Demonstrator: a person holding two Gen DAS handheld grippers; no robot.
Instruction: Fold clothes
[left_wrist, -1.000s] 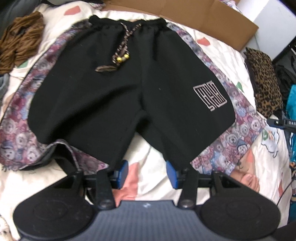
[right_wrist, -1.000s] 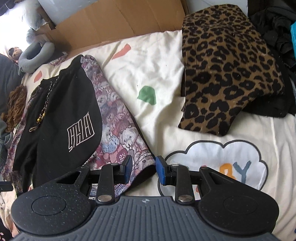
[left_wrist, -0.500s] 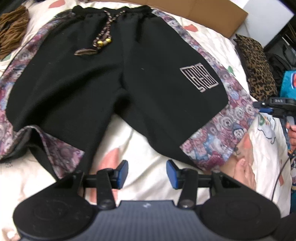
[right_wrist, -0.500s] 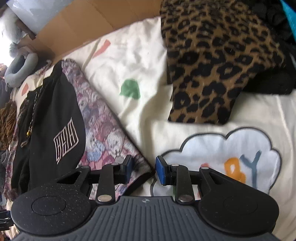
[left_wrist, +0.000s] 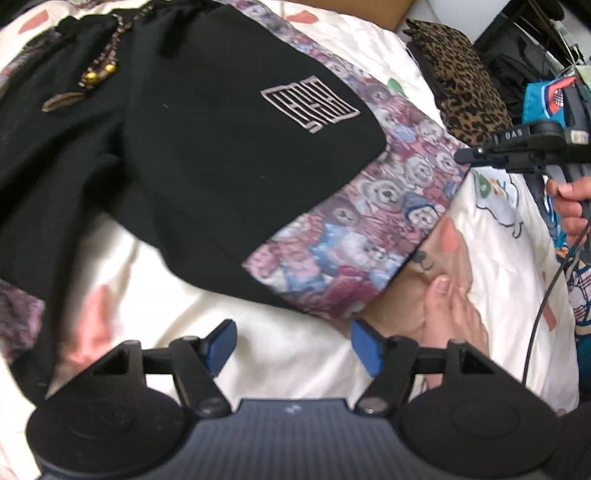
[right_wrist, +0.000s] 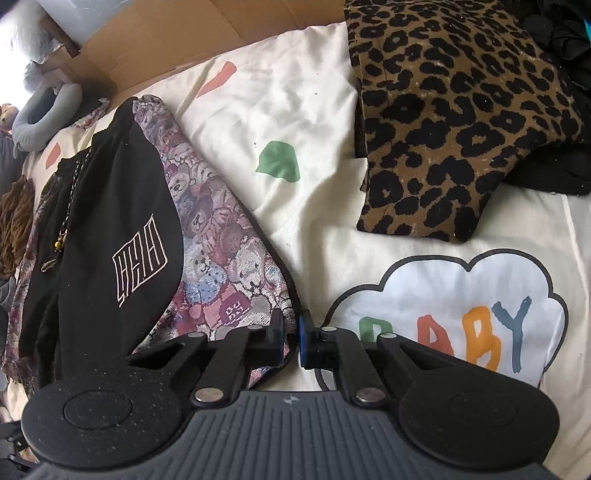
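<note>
my right gripper (right_wrist: 291, 338) clenched on hem corner of black shorts with teddy-print side panels (right_wrist: 110, 229); my left gripper (left_wrist: 293, 345) spread wide (nothing held), hem just ahead. carry corner over flat, avoid bunching.

Soft daylight, blown-out glare upper left in right view, left view motion-blurred, fisheye-curved edges
</note>
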